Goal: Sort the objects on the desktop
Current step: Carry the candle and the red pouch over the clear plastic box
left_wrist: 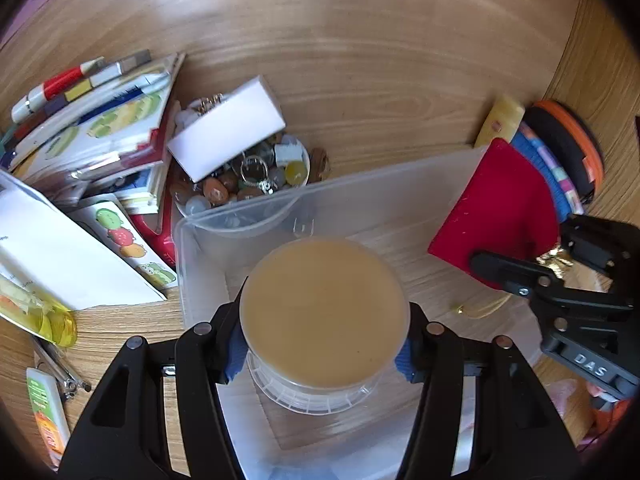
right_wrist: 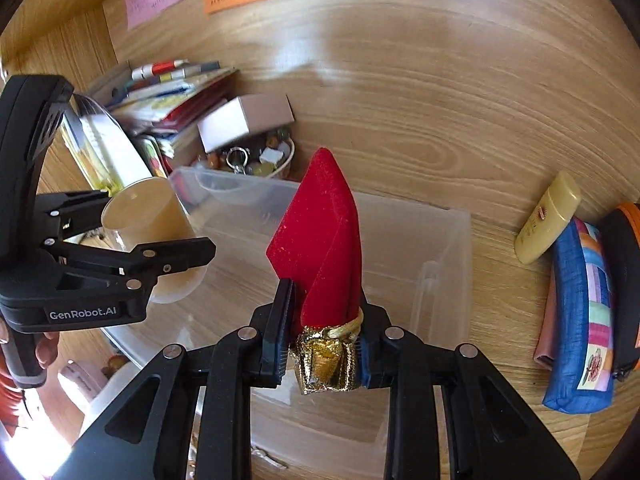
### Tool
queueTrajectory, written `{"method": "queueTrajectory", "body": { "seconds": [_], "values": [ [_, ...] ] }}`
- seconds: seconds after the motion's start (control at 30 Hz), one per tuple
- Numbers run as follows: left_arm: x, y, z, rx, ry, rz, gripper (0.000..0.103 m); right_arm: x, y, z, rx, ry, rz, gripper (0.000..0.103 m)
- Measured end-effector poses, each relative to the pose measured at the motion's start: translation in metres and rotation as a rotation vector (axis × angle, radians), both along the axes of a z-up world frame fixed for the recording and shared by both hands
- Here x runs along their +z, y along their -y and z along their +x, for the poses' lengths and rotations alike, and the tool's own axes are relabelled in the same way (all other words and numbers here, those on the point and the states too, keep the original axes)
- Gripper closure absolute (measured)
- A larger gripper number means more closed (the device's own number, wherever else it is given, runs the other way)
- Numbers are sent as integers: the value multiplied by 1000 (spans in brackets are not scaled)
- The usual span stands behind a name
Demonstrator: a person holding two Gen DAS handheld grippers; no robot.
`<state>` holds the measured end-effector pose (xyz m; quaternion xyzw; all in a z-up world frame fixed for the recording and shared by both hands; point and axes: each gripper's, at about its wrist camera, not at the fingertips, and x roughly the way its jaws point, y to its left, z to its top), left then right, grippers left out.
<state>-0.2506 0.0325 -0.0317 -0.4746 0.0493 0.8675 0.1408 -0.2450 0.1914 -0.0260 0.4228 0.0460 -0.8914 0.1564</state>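
Note:
A round translucent jar (left_wrist: 324, 312) with a tan lid sits between the blue-padded fingers of my left gripper (left_wrist: 320, 344), which is shut on its sides. It hangs over a clear plastic bin (left_wrist: 360, 196). My right gripper (right_wrist: 325, 346) is shut on the gold-trimmed neck of a red velvet pouch (right_wrist: 320, 232), whose body sticks up and forward over the same bin (right_wrist: 440, 248). The right wrist view shows the left gripper (right_wrist: 152, 224) with the jar (right_wrist: 148, 216) at the left. The left wrist view shows the right gripper (left_wrist: 552, 258) and the pouch (left_wrist: 496, 208) at the right.
Behind the bin stands a white bowl of trinkets (left_wrist: 256, 176) with a white box (left_wrist: 228, 132) lying on it. A stack of books and papers (left_wrist: 100, 128) lies to the left. To the right lie a yellow tube (right_wrist: 548, 218), a blue patchwork pencil case (right_wrist: 580, 320) and an orange-and-black case (right_wrist: 624, 280).

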Motion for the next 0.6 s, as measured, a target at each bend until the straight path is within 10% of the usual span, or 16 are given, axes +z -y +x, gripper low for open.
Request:
{"method": "queueTrajectory", "body": {
  "seconds": [0.6],
  "values": [
    [-7, -21, 0, -41, -2, -153, 46, -21, 18, -8, 87, 73, 126, 79]
  ]
}}
